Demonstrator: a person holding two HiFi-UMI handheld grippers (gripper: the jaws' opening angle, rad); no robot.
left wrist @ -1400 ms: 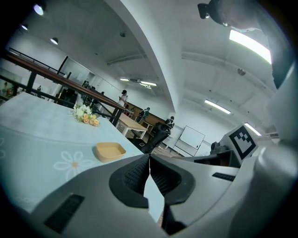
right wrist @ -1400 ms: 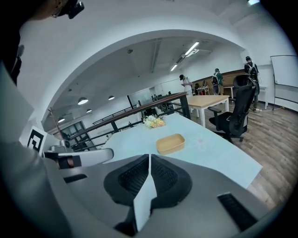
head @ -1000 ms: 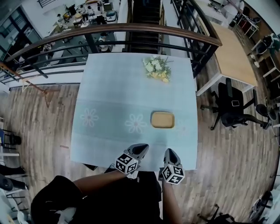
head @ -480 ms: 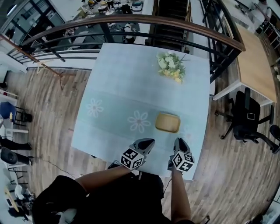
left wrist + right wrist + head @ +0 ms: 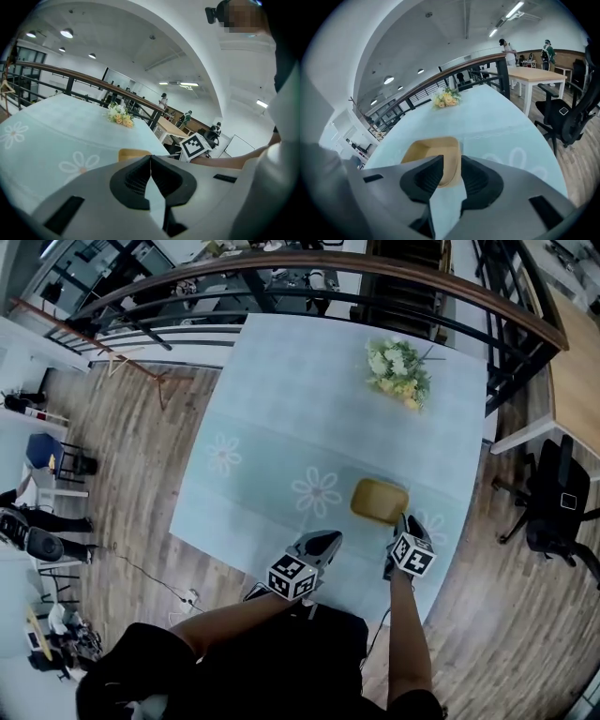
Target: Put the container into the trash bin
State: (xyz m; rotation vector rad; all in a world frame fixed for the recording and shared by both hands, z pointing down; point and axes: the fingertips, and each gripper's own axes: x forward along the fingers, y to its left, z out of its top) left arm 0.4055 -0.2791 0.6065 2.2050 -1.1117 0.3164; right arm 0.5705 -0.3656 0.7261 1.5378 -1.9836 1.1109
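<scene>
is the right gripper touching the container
Cannot tell. In the right gripper view the open right gripper frames the near rim of the container, but neither that nor the head view shows contact or a gap.

Grey left tool (image 5: 330,540), right tool (image 5: 404,520), black-and-white marker cubes (image 5: 292,577), black clothing (image 5: 272,662)

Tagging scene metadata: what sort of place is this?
Probably an open-plan office or lab, on an upper level. A curved railing runs behind the table, with a lower floor visible past it. An office chair and a wooden desk stand to the right.
</scene>
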